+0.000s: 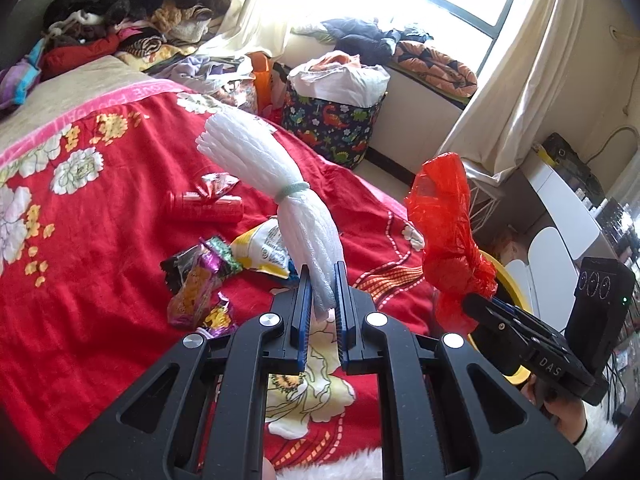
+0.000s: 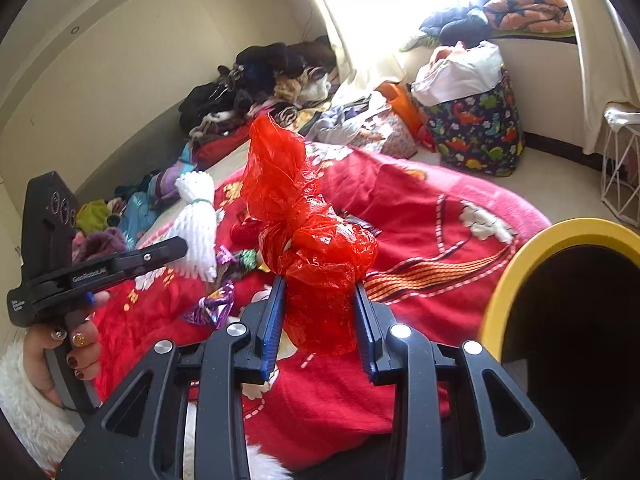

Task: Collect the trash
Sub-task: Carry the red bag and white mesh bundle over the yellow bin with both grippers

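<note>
Left gripper (image 1: 323,280) clamped tight; right gripper (image 2: 320,300) clamped, seemingly wider.

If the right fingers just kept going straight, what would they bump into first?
Probably the red floral blanket on the bed: the right gripper, shut on the red plastic bag, points down across it. Depth is hard to judge.
</note>
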The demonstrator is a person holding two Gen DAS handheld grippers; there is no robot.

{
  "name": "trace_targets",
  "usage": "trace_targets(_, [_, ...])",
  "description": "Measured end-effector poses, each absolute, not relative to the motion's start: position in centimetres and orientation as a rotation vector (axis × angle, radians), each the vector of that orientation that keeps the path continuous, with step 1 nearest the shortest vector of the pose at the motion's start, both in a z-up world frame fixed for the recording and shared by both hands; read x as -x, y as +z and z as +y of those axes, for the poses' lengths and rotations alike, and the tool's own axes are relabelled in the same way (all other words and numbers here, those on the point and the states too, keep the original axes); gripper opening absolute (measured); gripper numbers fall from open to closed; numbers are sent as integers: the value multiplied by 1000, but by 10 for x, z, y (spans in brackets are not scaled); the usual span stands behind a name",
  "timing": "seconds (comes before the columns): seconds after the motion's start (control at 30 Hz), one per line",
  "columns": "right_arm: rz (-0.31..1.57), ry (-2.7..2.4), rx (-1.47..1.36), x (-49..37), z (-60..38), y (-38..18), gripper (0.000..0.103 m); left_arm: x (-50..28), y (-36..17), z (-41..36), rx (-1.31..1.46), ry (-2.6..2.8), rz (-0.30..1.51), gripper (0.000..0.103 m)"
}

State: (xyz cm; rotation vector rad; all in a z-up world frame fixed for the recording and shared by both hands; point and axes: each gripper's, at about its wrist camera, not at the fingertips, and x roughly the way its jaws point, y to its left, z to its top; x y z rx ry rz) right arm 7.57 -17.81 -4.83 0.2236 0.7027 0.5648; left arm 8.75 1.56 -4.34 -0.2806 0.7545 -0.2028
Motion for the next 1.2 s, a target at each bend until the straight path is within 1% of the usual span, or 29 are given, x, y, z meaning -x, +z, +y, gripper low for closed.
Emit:
trace_targets(0.6, [630, 428, -260, -70, -237, -31, 31, -79, -22, -26, 231, -292, 717, 6])
trace_targets(1.2, [597, 322, -310, -53, -275, -28, 31, -77, -17, -64, 187, -367, 715, 6])
